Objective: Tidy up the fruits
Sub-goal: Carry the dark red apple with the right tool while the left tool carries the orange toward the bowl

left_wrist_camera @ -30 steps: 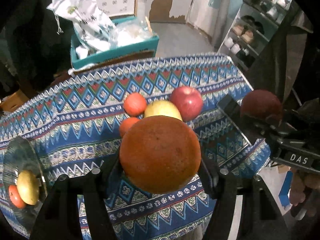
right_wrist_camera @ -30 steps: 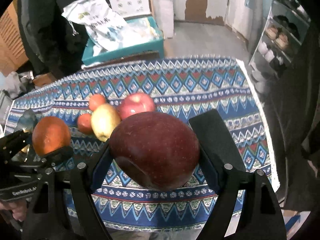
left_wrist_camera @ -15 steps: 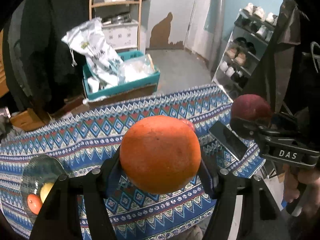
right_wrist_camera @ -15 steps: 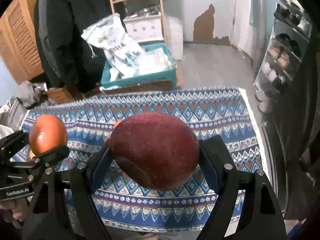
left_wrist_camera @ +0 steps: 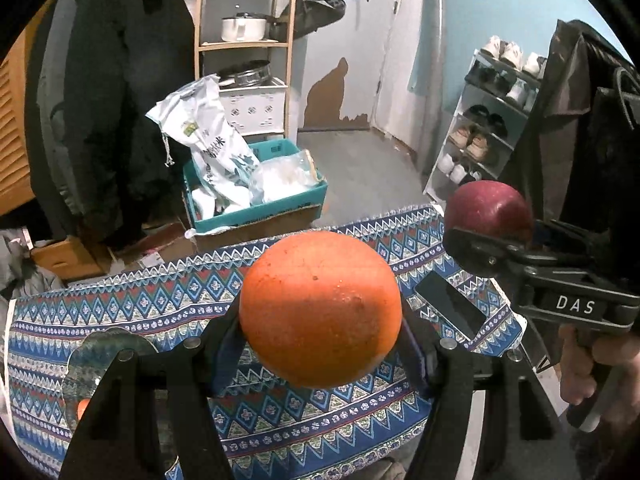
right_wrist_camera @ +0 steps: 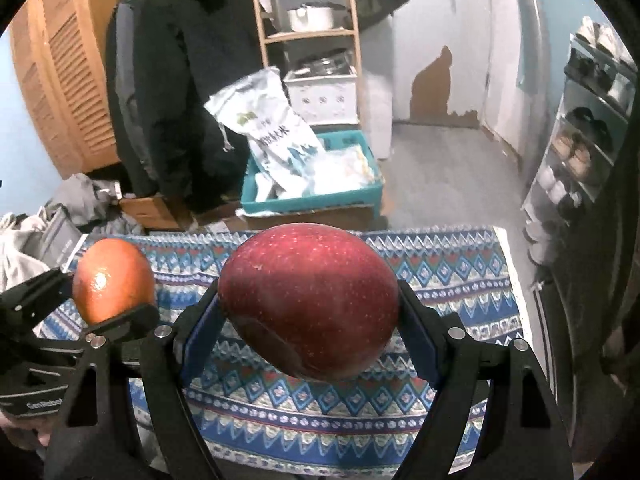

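I've got both grippers angled down above the patterned cloth [left_wrist_camera: 168,300], left gripper [left_wrist_camera: 320,320] half-open clamping the orange [left_wrist_camera: 320,308], right gripper [right_wrist_camera: 308,312] likewise gripping the red apple [right_wrist_camera: 308,300].

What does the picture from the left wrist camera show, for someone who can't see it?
A left hand-held gripper holds a big orange above a table with a blue patterned cloth. At right, the right hand-held gripper holds a dark red apple. A glass bowl sits at lower left.
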`<state>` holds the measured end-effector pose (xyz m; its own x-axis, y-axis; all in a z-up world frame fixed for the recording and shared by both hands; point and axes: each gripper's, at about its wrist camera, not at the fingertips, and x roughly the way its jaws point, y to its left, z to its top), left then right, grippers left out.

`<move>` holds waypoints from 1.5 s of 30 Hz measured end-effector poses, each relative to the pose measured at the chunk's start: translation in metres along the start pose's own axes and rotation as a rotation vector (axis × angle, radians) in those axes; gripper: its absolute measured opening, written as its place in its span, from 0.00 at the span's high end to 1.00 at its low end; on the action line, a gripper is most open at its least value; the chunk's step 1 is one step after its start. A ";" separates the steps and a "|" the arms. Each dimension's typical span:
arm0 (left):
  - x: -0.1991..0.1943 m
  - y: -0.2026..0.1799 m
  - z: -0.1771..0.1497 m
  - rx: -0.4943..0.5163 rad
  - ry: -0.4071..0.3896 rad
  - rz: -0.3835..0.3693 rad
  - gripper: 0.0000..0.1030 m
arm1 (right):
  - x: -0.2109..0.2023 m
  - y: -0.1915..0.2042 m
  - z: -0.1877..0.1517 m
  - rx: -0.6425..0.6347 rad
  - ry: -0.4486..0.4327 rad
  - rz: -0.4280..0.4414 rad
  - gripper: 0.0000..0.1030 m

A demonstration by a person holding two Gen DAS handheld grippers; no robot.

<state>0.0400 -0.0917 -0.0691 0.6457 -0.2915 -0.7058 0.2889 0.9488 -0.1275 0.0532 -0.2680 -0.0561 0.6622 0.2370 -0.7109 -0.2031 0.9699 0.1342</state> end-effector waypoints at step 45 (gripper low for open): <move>-0.026 0.210 -0.075 -0.313 0.058 0.250 0.33 | 0.104 0.212 0.031 -0.176 0.149 0.252 0.22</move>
<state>0.0305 0.1244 -0.1298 0.6249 -0.0483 -0.7792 -0.1066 0.9835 -0.1464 0.1016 -0.0362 -0.0804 0.4651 0.4448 -0.7654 -0.4772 0.8542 0.2064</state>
